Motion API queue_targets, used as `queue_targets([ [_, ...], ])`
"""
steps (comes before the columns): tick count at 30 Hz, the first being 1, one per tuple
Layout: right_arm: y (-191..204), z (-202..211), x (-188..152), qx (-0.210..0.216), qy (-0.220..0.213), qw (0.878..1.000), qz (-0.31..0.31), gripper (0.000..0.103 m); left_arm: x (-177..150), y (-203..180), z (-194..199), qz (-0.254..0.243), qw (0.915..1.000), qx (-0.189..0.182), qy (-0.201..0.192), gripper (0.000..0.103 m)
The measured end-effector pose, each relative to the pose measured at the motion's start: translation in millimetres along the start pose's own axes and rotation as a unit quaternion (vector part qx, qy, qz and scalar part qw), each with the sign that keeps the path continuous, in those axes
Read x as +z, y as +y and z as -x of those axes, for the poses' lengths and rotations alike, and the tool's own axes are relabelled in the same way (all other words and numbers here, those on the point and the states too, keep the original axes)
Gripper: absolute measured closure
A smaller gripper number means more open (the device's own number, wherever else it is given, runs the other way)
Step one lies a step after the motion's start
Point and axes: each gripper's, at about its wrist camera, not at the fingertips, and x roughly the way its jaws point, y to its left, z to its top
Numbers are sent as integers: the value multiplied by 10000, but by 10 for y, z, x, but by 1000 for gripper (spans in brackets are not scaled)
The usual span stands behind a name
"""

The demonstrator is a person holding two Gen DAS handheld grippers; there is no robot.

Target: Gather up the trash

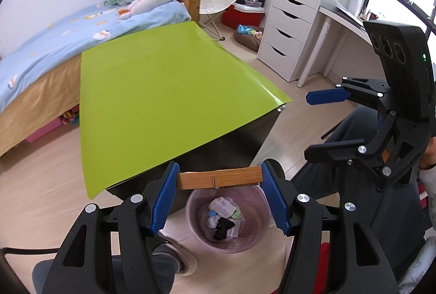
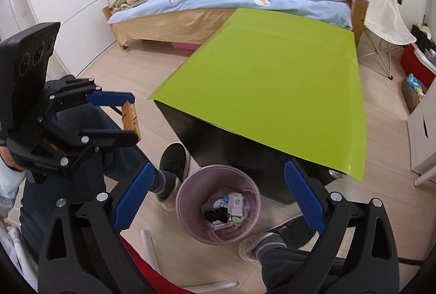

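Bin (image 2: pixel 218 204) with what looks like paper scraps sits below both: left gripper (image 1: pixel 219 181) squeezes wooden clip (image 1: pixel 219 179), right gripper (image 2: pixel 218 196) spread wide, empty.

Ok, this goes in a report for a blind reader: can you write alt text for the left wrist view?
The left tool holds a wooden clothespin lengthwise between its blue pads, right above a pink bin with scraps in it. Behind stands a table with a green cover. At the right, the right tool is open and empty.
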Motion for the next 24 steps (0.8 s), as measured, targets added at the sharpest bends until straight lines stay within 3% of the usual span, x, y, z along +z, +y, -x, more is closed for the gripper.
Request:
queue_targets([
  [13, -154, 175, -17, -311, -205, 9989, -293, 7, 30, -166, -40, -227, 9996, -165, 97, 42],
  [17, -159, 195, -21, -317, -229, 9987, -319, 7, 26, -155, -70, -157, 9996, -214, 74, 20],
  [24, -155, 153, -38, -333, -181, 9987, -330, 5, 7, -116, -88, 23, 9999, -141, 65, 10],
])
